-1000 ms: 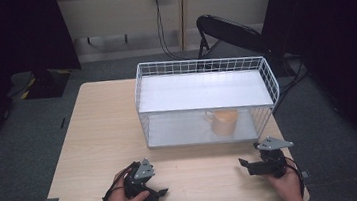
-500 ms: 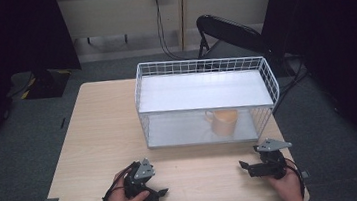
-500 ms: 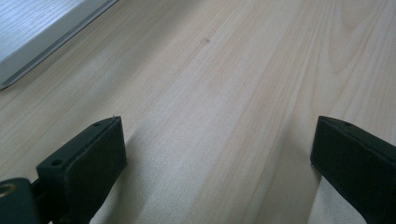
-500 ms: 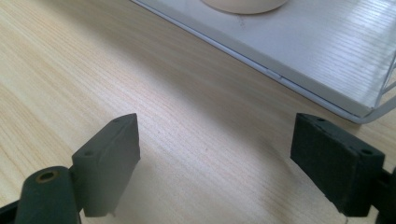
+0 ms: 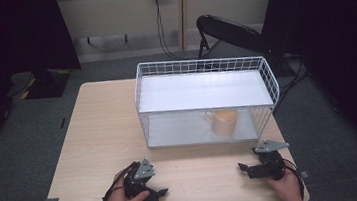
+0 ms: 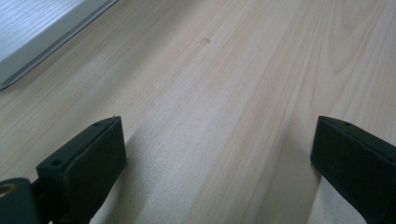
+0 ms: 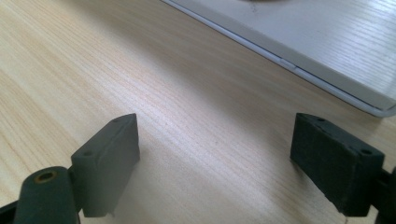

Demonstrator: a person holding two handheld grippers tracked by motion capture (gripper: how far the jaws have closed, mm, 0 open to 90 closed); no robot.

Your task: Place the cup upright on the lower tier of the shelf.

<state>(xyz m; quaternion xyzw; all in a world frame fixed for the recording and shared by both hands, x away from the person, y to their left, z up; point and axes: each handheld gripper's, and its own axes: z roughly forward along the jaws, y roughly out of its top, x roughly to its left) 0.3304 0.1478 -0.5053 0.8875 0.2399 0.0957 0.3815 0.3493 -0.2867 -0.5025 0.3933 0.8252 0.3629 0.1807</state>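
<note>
The orange cup (image 5: 224, 121) sits on the bottom shelf of the white wire rack (image 5: 205, 99), near the rack's right end, with its handle on the left. The rack stands on the far half of the wooden table (image 5: 95, 139). Your right gripper (image 5: 248, 168) rests low on the table near the front edge, just in front of the rack's right corner, and it points to the left. Its fingers (image 7: 109, 161) are wide open with nothing but bare wood between them, and the edge of the rack's bottom shelf lies just past them. Your left gripper (image 5: 157, 194) rests on the table near the front edge too, well apart from the right one. Its fingers (image 6: 86, 161) are wide open over bare wood. A black folding chair (image 5: 232, 34) stands behind the table.
</note>
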